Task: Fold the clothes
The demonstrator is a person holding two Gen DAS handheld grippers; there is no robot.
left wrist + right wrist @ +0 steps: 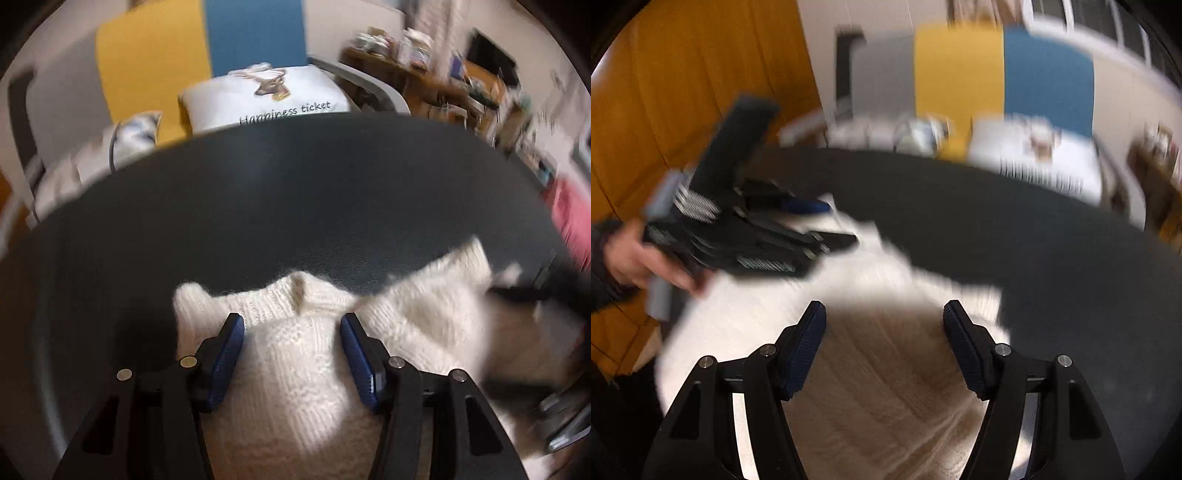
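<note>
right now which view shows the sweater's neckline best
The left wrist view: the white sweater lies fairly sharp there, its collar notch visible just beyond the open tool. The right wrist view shows only a motion-blurred stretch of knit, no neckline.

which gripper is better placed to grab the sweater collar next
Left. The left gripper is open right behind the collar of the sweater; the right gripper is open over plain knit.

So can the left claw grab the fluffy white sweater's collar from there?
Probably yes. The left claw is open over the white sweater, and the collar lies just past its tips with nothing between.
</note>
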